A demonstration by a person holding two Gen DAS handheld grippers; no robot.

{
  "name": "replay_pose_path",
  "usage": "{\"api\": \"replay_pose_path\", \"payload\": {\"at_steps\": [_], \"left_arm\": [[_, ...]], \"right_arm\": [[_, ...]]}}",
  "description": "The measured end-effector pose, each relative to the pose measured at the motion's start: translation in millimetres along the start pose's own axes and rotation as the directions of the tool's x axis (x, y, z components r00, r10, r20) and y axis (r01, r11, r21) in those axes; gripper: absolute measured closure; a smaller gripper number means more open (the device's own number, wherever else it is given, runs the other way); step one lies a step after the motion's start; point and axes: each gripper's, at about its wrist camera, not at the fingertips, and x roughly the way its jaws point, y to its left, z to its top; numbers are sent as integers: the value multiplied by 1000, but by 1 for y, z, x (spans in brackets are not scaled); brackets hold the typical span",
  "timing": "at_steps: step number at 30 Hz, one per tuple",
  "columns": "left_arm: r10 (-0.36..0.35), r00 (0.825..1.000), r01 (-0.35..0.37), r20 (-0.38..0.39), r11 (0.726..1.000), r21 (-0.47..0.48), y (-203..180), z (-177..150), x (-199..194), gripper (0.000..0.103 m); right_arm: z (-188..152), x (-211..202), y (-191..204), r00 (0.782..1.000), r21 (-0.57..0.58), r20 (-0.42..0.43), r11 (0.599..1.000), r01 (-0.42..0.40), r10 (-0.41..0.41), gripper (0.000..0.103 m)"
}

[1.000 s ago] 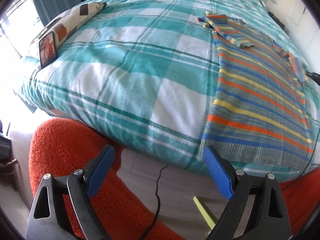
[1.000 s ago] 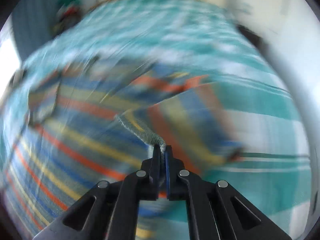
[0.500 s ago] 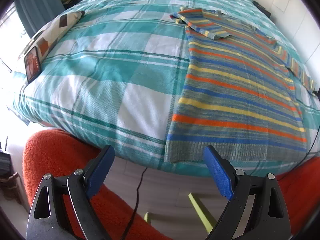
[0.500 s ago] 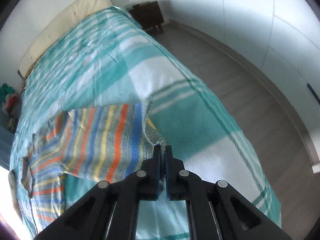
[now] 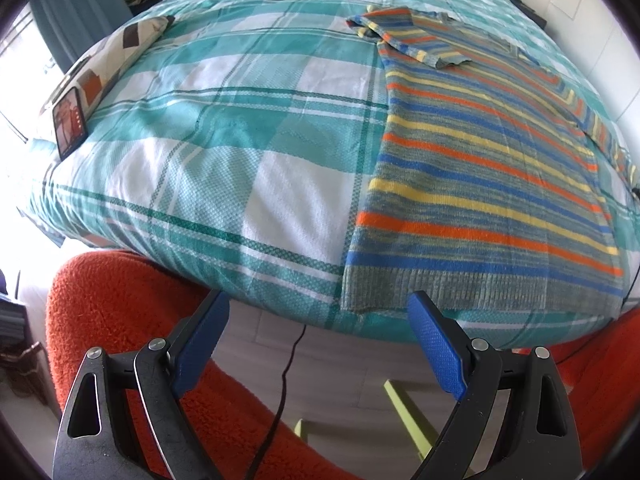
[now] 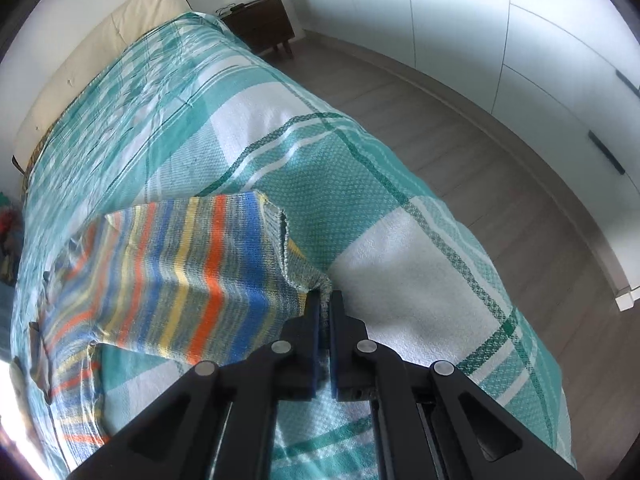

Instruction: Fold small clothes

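Note:
A small knitted sweater (image 5: 480, 168) with blue, orange and yellow stripes lies flat on the teal checked bedcover (image 5: 224, 128), its grey ribbed hem at the near edge of the bed. One sleeve is folded over the chest at the far end. My left gripper (image 5: 316, 320) hangs open in front of the bed edge, just below the hem's left corner, with nothing between its blue pads. In the right wrist view my right gripper (image 6: 325, 300) is shut on the grey cuff of the other sleeve (image 6: 188, 276), which is stretched out above the bedcover (image 6: 400, 216).
An orange fleecy cushion or seat (image 5: 132, 320) sits below the bed edge under my left gripper, with a black cable (image 5: 288, 364) across the floor. A patterned pillow (image 5: 116, 48) and a phone (image 5: 70, 120) lie at the bed's left. A dark nightstand (image 6: 260, 24) and white cupboards (image 6: 520, 60) stand beyond.
My right gripper has swung out to the bed's side with the sleeve cuff pinched, drawing the sleeve out straight. The left view has shifted a little, so the sweater sits nearer the middle.

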Motion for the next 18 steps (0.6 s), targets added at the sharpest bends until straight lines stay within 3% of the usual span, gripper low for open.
{"api": "replay_pose_path", "payload": {"at_steps": [1,8,10,13,18], "left_arm": [[4,1000,-4,6,1000,1,1,-1,-1,11],[-8,1000,8,-3,999,-39,8,-2,4,11],[-13,1000,12,-4,999,-38,7,-2,4,11],[-18,1000,18,17,1000,-22,2,-1,-1,11],[-5,1000,5,16,1000,-1,-1,-2,-2,11]], "right_arm": [[0,-3,-1,1000,-10,-2,1000,-18,18,92],[-6,-42,6,999,-89,43,996,-19,23,88],[-18,-46,32,993,-172,-6,978,-120,121,81],[-46,-44,73,967,-249,-90,934,-255,240,65],[-99,-37,141,911,-393,-220,823,-410,349,65]]}}
